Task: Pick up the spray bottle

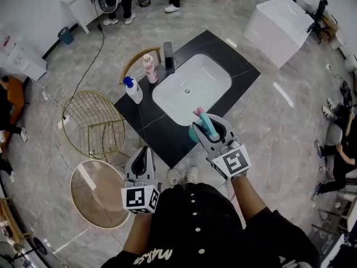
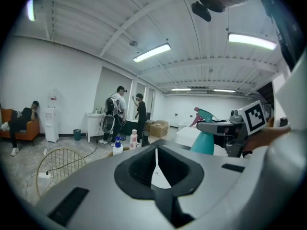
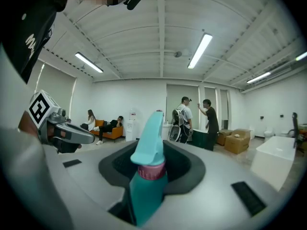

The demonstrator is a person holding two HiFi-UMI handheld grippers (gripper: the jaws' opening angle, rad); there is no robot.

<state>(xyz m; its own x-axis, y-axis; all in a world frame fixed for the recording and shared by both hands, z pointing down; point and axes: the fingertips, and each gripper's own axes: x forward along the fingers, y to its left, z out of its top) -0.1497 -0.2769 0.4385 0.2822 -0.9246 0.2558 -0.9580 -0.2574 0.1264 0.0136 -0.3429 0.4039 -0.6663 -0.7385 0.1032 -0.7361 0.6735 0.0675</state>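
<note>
A teal spray bottle [image 1: 196,133] with a pink collar is held up off the black counter [image 1: 162,135], in front of the white sink basin [image 1: 215,66]. My right gripper [image 1: 211,128] is shut on it. In the right gripper view the bottle [image 3: 148,143] stands upright between the jaws, its trigger head pointing away. The left gripper view shows the same bottle [image 2: 204,140] off to the right. My left gripper [image 1: 143,154] hangs low at the left near the counter's corner, shut, with nothing in it [image 2: 156,164].
On the counter's left end stand a white bottle with a blue pump [image 1: 133,89], a pink bottle [image 1: 149,68] and a dark tap [image 1: 168,57]. A gold wire chair [image 1: 92,121] and a round glass table [image 1: 97,191] sit left. People stand at the room's edges.
</note>
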